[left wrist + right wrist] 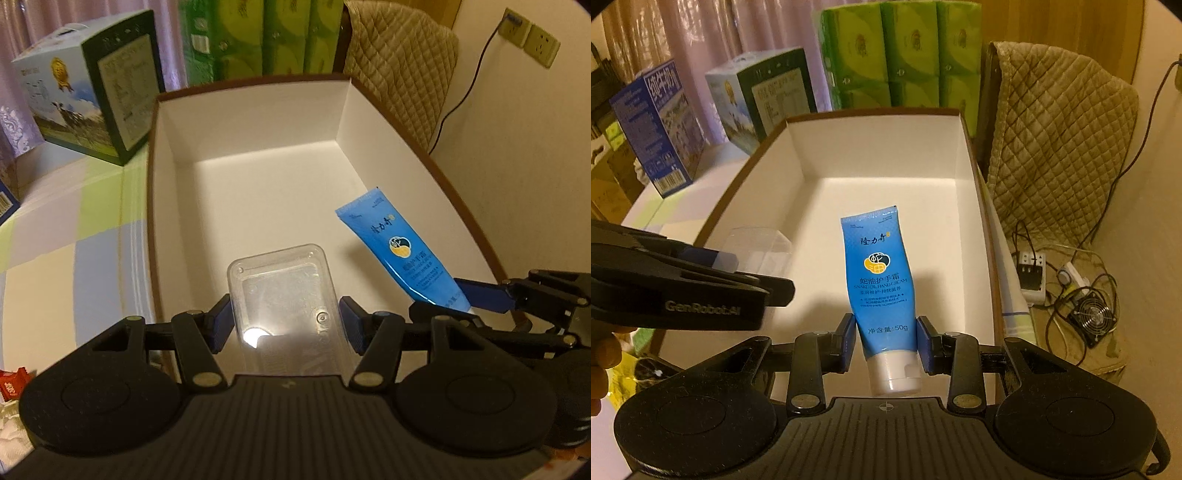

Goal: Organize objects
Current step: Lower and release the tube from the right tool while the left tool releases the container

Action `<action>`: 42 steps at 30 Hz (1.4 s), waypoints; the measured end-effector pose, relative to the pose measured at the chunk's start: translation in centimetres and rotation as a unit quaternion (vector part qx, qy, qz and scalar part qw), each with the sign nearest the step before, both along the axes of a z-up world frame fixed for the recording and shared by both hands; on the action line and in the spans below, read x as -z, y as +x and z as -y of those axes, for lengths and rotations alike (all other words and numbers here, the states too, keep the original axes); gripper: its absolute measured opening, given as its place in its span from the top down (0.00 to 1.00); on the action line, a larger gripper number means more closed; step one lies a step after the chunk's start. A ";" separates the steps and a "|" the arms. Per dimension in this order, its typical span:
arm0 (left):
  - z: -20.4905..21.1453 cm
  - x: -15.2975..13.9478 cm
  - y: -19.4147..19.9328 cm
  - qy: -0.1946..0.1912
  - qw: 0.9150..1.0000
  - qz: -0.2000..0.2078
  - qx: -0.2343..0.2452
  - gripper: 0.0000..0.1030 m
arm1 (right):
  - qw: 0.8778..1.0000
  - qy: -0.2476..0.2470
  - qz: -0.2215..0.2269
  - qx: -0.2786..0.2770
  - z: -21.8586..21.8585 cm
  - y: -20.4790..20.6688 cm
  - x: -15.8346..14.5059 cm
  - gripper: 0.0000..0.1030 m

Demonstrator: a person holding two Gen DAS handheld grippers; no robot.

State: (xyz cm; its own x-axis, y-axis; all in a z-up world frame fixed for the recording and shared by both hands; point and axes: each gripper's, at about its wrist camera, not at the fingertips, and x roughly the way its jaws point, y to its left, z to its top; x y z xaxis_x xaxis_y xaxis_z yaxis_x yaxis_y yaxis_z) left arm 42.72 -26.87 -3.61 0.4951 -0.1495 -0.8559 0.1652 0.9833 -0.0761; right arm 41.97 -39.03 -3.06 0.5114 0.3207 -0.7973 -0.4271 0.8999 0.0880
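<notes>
A large white box with a brown rim [155,184] lies open on the table, its inner wall [871,147] bare. My left gripper [286,326] is shut on a clear plastic container [282,288], held over the box's near end. My right gripper [886,343] is shut on a blue hand cream tube [877,269], white cap toward the camera, above the box floor. The tube [399,251] shows to the right in the left wrist view, with the right gripper [454,301] at its lower end. In the right wrist view, the left gripper [738,266] and the clear container [757,247] are at the left.
A milk carton box [85,99] and green tissue packs [258,37] stand behind the white box, with a blue carton [653,129] at the left. A quilted cover [1060,147] drapes over something on the right. Cables, a charger and a small fan [1089,314] lie on the floor.
</notes>
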 end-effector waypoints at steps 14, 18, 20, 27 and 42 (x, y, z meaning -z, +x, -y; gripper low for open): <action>1.7 3.1 2.5 0.024 0.999 -0.047 0.004 0.44 | 0.999 -0.036 -0.006 -0.022 -0.4 1.3 1.5 0.69; 1.5 3.7 2.7 0.023 0.998 -0.055 0.000 0.44 | 0.999 -0.043 -0.004 -0.030 -0.6 1.4 1.6 0.69; 1.5 3.8 2.7 0.025 0.998 -0.056 0.000 0.41 | 0.999 -0.044 -0.003 -0.032 -0.7 1.4 1.7 0.69; 1.2 3.7 2.6 0.018 0.998 -0.055 -0.001 0.39 | 0.998 -0.046 0.000 -0.039 -0.5 1.7 1.7 0.69; 1.3 2.2 2.4 0.025 0.999 -0.031 -0.005 0.29 | 0.999 -0.035 0.017 -0.031 0.2 2.1 1.0 0.61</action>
